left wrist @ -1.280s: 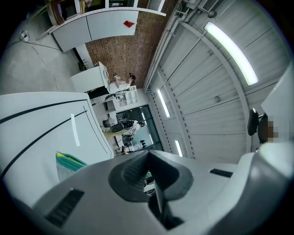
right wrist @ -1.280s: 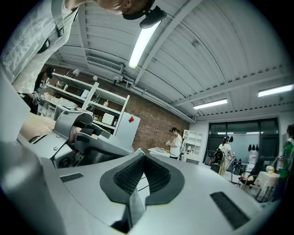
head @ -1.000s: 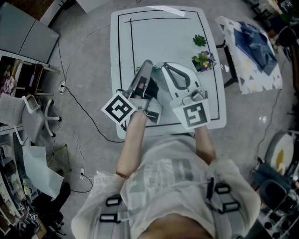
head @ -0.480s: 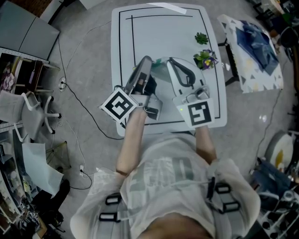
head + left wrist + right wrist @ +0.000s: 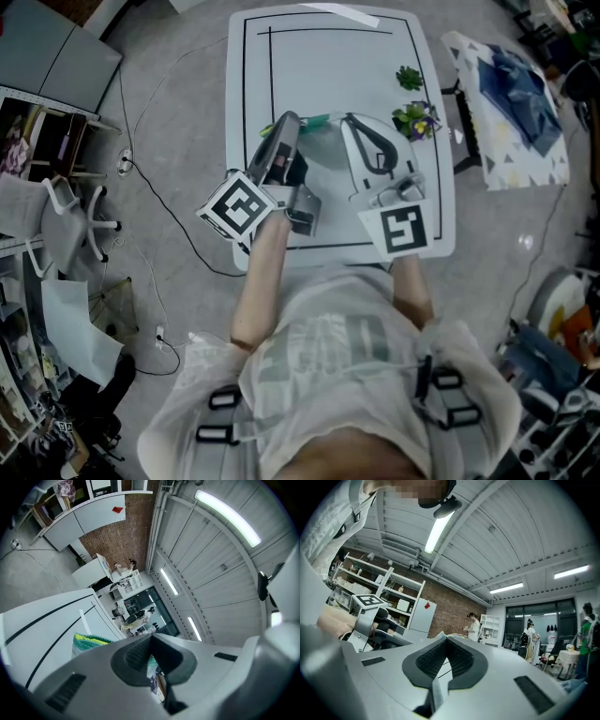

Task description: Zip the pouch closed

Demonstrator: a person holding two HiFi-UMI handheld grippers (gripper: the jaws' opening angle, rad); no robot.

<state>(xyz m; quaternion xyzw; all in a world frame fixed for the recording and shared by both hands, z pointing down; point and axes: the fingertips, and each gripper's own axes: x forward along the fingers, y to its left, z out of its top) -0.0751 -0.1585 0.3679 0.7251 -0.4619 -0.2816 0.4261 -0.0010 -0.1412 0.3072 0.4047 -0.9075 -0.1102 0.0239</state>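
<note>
pouch (image 5: 317, 131): translucent, green-edged, between both grippers | left gripper (image 5: 287, 122): jaws clamped on pouch edge | right gripper (image 5: 349, 120): jaws together | flowers (image 5: 413, 120): just right of it

The white table (image 5: 319, 75) bears black border lines; the pouch (image 5: 89, 641) is teal-green with a yellow stripe.

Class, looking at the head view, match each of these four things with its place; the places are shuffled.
Things
1 small green plant
2 purple-flowered plant
3 white chair
4 blue patterned cloth

Places
A on the floor, left of the table
B off the table, to its right
C on the table, right of the pouch
D on the table, toward its far right corner

Pairs: 1-D, 2-C, 3-A, 4-B
</note>
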